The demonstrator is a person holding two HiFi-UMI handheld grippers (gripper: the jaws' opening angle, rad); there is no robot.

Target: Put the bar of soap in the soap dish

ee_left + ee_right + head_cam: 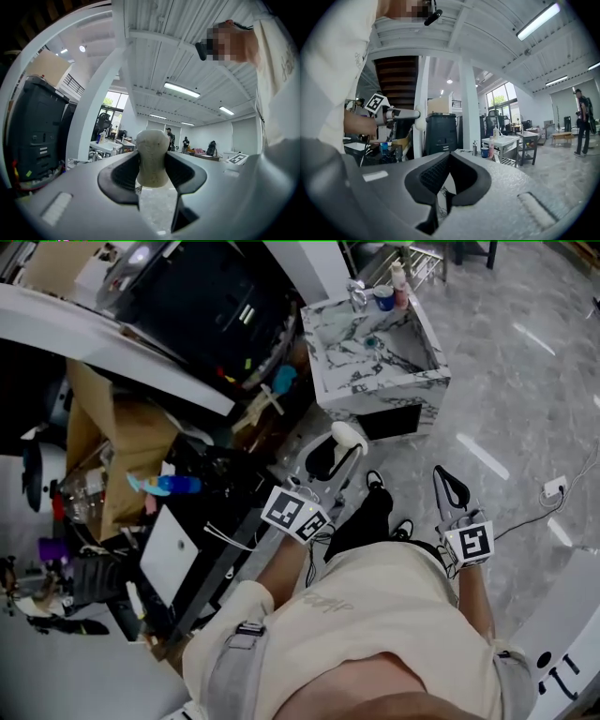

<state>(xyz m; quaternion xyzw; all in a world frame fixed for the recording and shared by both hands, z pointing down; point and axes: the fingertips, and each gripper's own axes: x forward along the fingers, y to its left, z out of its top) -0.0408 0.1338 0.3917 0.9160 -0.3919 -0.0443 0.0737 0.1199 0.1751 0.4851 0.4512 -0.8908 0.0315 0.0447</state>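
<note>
The pale bar of soap [348, 435] is held upright in my left gripper [339, 448], which hangs in the air in front of the person's body. In the left gripper view the bar of soap [151, 158] fills the gap of the left gripper [152, 169], with both black pads pressed on its sides. My right gripper [449, 487] is shut with nothing in it; its jaws meet in the right gripper view [448, 177]. A marble sink stand [375, 362] stands ahead, with a cup [383, 298] and a bottle [400, 281] on its back edge. I cannot pick out a soap dish.
A large black bin [202, 301] stands left of the sink stand. Cardboard boxes [117, 442], a blue spray bottle [169, 485] and cluttered dark gear fill the left. A cable and plug [553, 489] lie on the grey floor. A person [582, 121] stands far off.
</note>
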